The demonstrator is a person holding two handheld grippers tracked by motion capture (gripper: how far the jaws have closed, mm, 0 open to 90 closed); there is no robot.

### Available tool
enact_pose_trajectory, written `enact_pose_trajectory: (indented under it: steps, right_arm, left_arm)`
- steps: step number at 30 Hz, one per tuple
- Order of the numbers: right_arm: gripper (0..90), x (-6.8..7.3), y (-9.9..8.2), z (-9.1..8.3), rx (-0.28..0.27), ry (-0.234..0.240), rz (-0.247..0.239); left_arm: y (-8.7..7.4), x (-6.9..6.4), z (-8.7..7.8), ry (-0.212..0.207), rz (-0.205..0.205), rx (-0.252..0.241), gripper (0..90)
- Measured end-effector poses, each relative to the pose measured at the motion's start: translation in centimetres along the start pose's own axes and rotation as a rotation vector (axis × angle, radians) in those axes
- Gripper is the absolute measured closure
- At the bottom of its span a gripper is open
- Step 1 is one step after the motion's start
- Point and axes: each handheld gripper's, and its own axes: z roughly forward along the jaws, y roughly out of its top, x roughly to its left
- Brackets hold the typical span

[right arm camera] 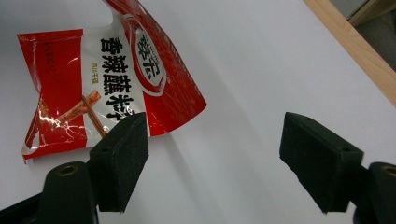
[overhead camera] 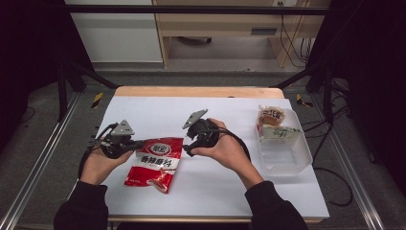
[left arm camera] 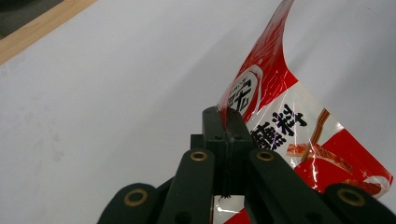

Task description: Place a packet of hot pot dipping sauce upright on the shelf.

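Note:
A red and white snack packet [overhead camera: 154, 164] with black characters lies on the white table top [overhead camera: 225, 187], left of centre. My left gripper [overhead camera: 139, 143] is shut on the packet's upper left edge. In the left gripper view the black jaws [left arm camera: 226, 119] pinch the foil, and the packet [left arm camera: 299, 140] lifts away to the right. My right gripper [overhead camera: 187, 147] hovers at the packet's upper right corner. In the right gripper view its jaws [right arm camera: 217, 140] stand wide apart over bare table, with the packet [right arm camera: 116, 79] just beyond the left pad.
A clear plastic tray [overhead camera: 282, 153] stands at the right of the table. A wrapped bun [overhead camera: 271, 116] leans at its far end and a white-labelled pack [overhead camera: 281, 134] lies inside. The wooden table edge [overhead camera: 198, 92] runs along the back.

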Motion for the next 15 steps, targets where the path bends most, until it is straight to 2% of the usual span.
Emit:
enact_pose_trajectory:
  steps: [15]
  right_arm:
    - [23.5,-0.6,0.7,0.2,0.019,0.013,-0.022]
  left_arm:
    - [0.07,-0.24,-0.01,-0.004,0.0,-0.01,90.0]
